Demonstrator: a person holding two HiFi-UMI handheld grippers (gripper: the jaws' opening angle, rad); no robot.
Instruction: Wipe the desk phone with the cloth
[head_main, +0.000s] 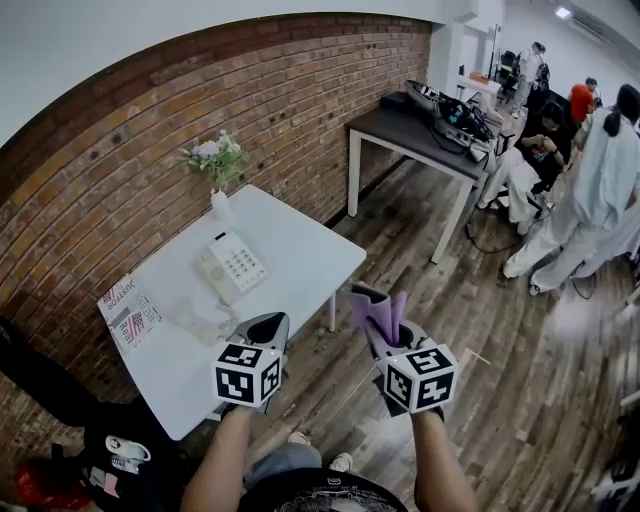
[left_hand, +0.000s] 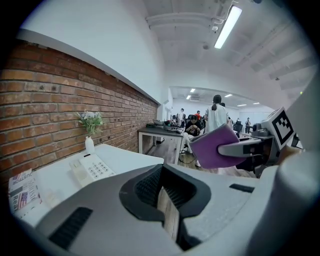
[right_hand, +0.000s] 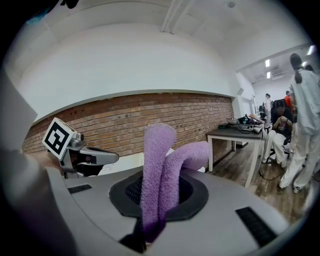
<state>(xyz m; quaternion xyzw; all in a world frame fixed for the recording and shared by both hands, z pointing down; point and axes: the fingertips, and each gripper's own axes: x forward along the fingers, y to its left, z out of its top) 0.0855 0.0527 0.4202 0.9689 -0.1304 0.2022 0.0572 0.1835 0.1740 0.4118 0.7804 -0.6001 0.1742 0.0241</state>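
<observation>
right gripper (right_hand: 150, 225): clamps cloth (right_hand: 157, 165) | left gripper (left_hand: 167, 210): closed, empty | phone (head_main: 230, 268): on table (head_main: 300, 250)

A red brick wall (head_main: 150, 130) meets wood plank floor (head_main: 470, 340), with a dark-topped table (head_main: 398, 130) beyond.

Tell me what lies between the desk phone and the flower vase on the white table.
Nothing. In the head view, the stretch of white table between the desk phone and the flower vase is bare.
</observation>
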